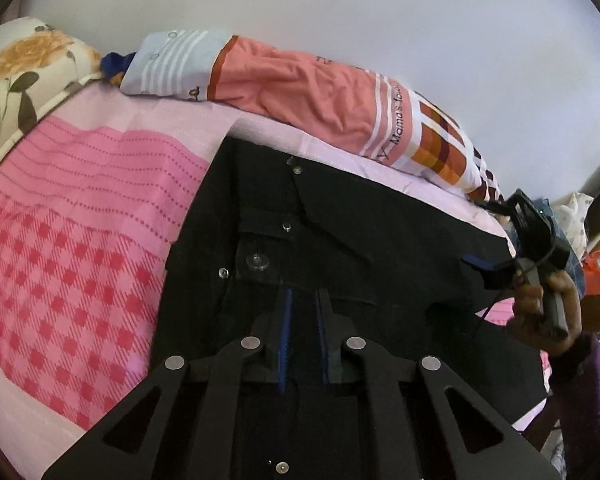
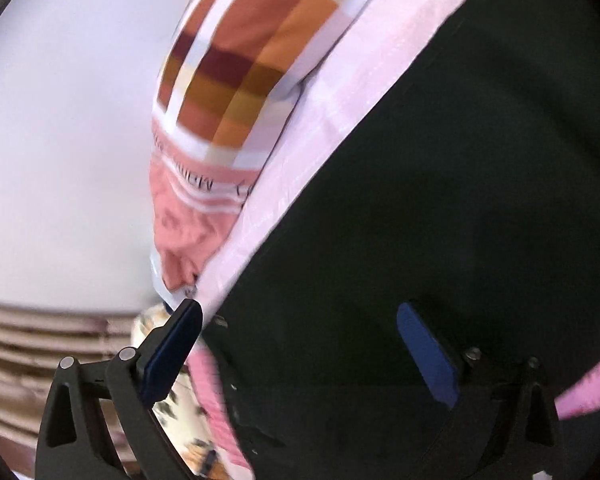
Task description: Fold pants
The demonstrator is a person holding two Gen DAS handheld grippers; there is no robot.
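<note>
Now looking down at black pants (image 2: 460, 160) spread on a pink sheet (image 2: 340, 120). Right gripper (image 2: 300, 354) with jaws spread wide, one blue pad far to the left and one far to the right, nothing squeezed between. Black cloth filling the gap under these jaws, and no sign of the pads pressing on it. Left pad right at the edge of the pants, by the sheet; right pad over the black cloth. Ahead of these jaws, a blurry pillow (image 2: 240, 60) with brown and orange squares against a white wall (image 2: 60, 120). Left gripper (image 1: 305, 300) with jaws pushed almost together, blue pads face to face and only a thin dark slit between. Tips down at the top band of the pants, just below a shiny button (image 1: 257, 261). Hard to tell if any cloth is pinched in that slit, all black there. To the left of these jaws, more pink sheet with red checks. Ahead of them, the top of the pants, then the long orange pillow. Off to the right of these jaws, a hand (image 1: 540, 312) gripping the right gripper above the far side of the pants.
</note>
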